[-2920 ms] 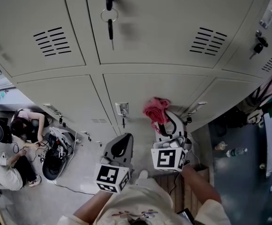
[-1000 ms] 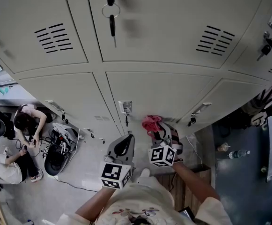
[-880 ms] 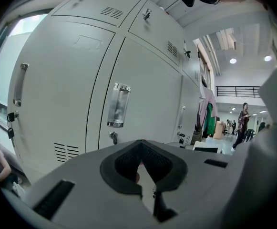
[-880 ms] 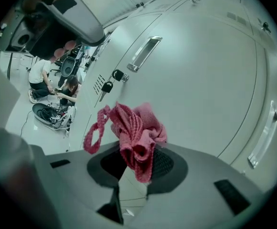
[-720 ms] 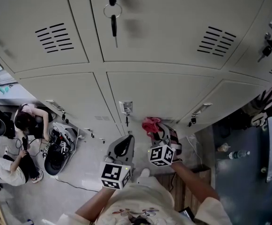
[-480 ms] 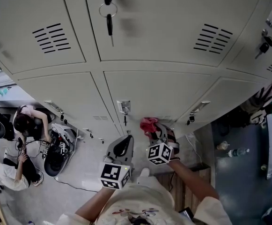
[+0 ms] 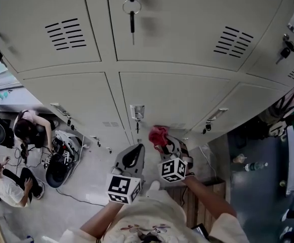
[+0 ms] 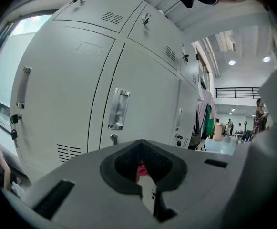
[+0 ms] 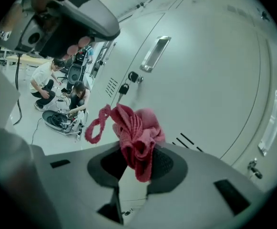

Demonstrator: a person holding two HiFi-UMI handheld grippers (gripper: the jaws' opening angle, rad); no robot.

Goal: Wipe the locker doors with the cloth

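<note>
Head view looks down a bank of grey lockers (image 7: 187,24). The lower middle door (image 7: 182,97) is the one straight in front of both grippers.

The right gripper (image 7: 163,140) points up at the bottom part of this door. The left gripper (image 7: 133,151) hangs just beside it, on its left, under the door handle (image 7: 136,111).

In the right gripper view the fingers (image 9: 164,162) are clamped on the pink cloth (image 9: 137,130). The cloth is bunched and stands out ahead of the fingertips toward the door, with a small loop (image 9: 94,125) hanging off to one side. The door surface lies directly beyond the bunch and very near to it. I cannot tell if the cloth touches the metal or stays just off it.

In the left gripper view the fingers (image 8: 164,163) are together, with only a thin slit between them and nothing held. The bit of pink seen through the slit is the cloth farther away.

I judge that the wiping belongs to the right gripper. A push straight forward along its fingers should press the bunch against the door, and then it can sweep sideways.
</note>
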